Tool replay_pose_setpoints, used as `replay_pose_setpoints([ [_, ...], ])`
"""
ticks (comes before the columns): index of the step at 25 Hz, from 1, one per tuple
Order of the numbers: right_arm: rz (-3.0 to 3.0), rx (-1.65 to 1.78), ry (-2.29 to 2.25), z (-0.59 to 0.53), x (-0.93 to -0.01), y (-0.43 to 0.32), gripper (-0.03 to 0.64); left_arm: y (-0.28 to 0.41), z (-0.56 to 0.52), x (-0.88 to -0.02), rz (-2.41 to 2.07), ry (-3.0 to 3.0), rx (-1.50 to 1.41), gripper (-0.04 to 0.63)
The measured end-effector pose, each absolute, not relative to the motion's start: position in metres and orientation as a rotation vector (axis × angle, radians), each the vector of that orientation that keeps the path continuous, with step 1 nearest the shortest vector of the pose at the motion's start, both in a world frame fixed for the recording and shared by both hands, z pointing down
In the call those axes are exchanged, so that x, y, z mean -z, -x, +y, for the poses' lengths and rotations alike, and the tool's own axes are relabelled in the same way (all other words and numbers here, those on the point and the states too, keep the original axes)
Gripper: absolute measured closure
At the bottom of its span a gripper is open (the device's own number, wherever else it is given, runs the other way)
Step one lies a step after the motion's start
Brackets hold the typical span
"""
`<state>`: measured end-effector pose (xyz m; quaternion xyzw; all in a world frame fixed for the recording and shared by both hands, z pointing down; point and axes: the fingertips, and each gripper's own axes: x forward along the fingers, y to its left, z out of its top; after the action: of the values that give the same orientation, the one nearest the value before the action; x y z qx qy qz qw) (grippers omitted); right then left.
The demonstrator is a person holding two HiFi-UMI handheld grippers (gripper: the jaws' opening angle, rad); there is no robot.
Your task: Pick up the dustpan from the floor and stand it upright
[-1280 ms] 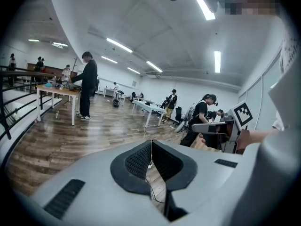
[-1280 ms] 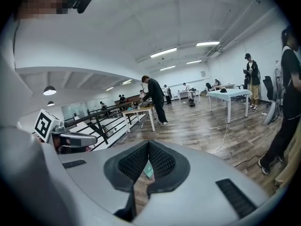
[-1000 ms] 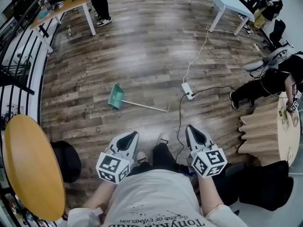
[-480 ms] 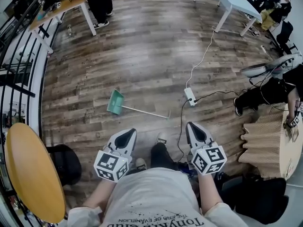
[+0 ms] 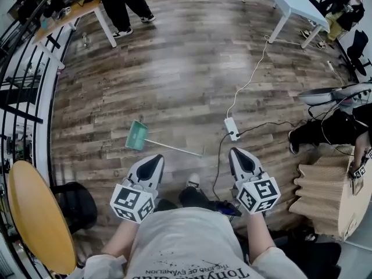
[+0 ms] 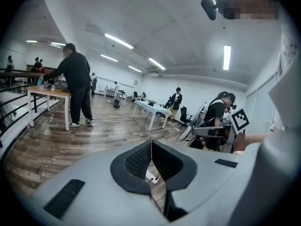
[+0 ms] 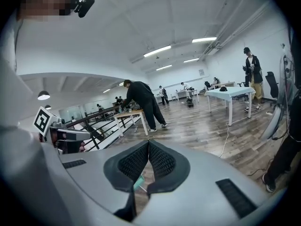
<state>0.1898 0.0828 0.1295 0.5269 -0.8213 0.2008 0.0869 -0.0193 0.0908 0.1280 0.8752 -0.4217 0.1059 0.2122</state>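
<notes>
You're working in a bright room under ceiling strip lights [image 6: 118, 41]; glare sheens the wooden floor [image 5: 197, 45], and fisheye distortion bends every edge.

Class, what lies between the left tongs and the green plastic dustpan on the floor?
Head view: only bare wood-plank floor separates the left tongs from the green dustpan.

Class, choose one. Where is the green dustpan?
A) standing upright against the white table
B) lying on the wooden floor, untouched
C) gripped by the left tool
B: the dustpan lies on the floor, ahead of the left tool and right tool, touching neither.
</notes>
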Motion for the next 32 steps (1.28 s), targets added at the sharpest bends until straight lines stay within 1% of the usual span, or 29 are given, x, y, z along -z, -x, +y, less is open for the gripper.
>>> replay_pose_setpoints([
  [6,-2.433,-0.650,-1.558,0.059,-0.144,-0.206,0.591,-0.003,0.072,-0.135,-1.138,-2.421,-0.333,0.569],
  [16,-2.359,-0.671,-1.615,0.050,-0.152,-0.198,0.591,0.006,0.044,-0.142,-1.040,-2.445,-0.369,0.569],
  [21,-2.310,-0.686,-1.595,0.054,-0.177,-0.196,0.591,0.017,0.041,-0.162,-1.000,-2.451,-0.415,0.569],
  [25,-2.289,-0.707,-1.558,0.042,-0.213,-0.195,0.591,0.018,0.028,-0.184,-0.978,-2.443,-0.443,0.569],
  [32,-2.289,-0.782,-1.419,0.043,-0.314,-0.167,0.591,0.020,0.025,-0.246,-0.964,-2.407,-0.483,0.569],
])
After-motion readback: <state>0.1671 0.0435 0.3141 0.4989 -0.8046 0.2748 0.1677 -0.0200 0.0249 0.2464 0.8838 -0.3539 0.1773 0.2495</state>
